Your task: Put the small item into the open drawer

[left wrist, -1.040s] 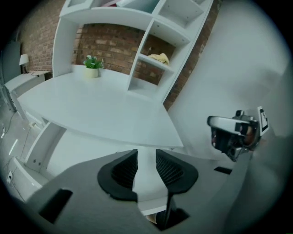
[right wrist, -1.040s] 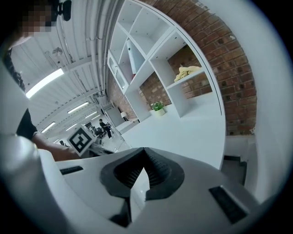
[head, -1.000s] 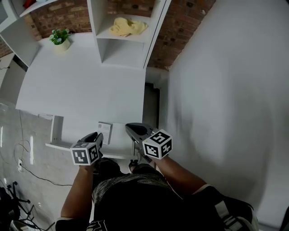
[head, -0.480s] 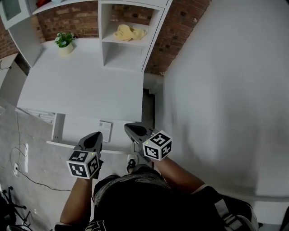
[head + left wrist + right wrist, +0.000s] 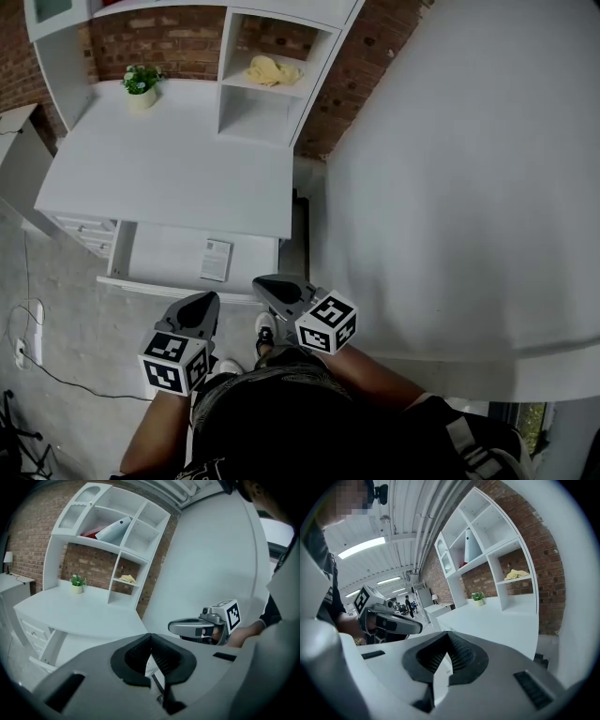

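The small item [image 5: 216, 260], a white printed card, lies flat in the open white drawer [image 5: 155, 258] under the desk front. My left gripper [image 5: 204, 298] hangs in front of the drawer's front edge, back from the card, its jaws shut with nothing between them; its ribbed pads [image 5: 157, 656] meet in the left gripper view. My right gripper [image 5: 260, 281] is level with it at the drawer's right corner, also shut and empty. Each gripper shows in the other's view: the right gripper [image 5: 171, 626] and the left gripper [image 5: 419, 629].
A white desk [image 5: 169, 178] carries a small potted plant [image 5: 141, 86] and a shelf unit with a yellow cloth [image 5: 265, 70] in a cubby. Closed drawers [image 5: 89, 232] sit left of the open one. A white wall [image 5: 450, 187] stands close at the right. A cable [image 5: 28, 347] lies on the floor.
Both grippers have drawn back from the drawer toward my body and risen. The left gripper, close beside the card a second ago, is now clear of it; the card stays in the drawer.
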The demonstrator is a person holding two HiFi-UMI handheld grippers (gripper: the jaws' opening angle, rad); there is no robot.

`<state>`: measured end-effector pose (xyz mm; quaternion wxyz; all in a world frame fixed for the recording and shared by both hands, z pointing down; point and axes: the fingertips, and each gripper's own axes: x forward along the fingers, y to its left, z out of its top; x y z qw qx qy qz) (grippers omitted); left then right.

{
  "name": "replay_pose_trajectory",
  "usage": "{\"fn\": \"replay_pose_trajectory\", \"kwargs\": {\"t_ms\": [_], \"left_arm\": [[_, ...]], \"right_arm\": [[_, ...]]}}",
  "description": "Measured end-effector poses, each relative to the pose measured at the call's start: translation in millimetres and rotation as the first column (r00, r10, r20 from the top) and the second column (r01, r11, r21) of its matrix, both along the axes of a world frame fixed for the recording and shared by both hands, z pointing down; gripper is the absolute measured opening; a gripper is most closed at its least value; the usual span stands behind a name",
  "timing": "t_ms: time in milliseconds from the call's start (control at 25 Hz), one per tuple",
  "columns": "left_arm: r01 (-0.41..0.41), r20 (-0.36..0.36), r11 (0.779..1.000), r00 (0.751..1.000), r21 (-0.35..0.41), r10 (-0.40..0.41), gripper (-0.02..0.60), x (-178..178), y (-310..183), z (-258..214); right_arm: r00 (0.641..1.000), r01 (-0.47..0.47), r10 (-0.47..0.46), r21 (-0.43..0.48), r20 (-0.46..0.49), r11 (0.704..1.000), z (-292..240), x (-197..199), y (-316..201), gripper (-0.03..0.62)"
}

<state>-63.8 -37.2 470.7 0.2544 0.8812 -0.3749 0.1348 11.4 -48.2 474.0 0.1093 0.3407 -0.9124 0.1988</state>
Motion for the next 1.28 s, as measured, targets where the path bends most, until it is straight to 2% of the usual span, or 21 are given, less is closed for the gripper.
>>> {"fn": "replay_pose_trajectory", "kwargs": {"t_ms": [280,600,800,1280], "left_arm": [[-0.007,-0.036,1.0,0.999,0.023,0.008,0.017,-17,39,-12],[-0.025,-0.029,0.999,0.999,0.035,0.026,0.018,-18,63,-15],[-0.035,-0.02,0.998,0.999,0.06,0.036,0.017,-15,70,-22],[0.005,0.004,0.998,1.0,0.069,-0.006,0.018,-5,74,-25]], "right_arm": [[1.0,-0.022,0.022,0.016,-0.014,1.0,-12,-10,50,0.003],[0.999,-0.046,0.046,0.008,-0.027,0.999,-10,-5,89,0.004],[0.998,-0.049,0.049,0.014,-0.034,0.999,-10,-1,96,0.003],[0.999,-0.036,0.037,0.013,-0.027,0.999,-12,15,99,0.003]]}}
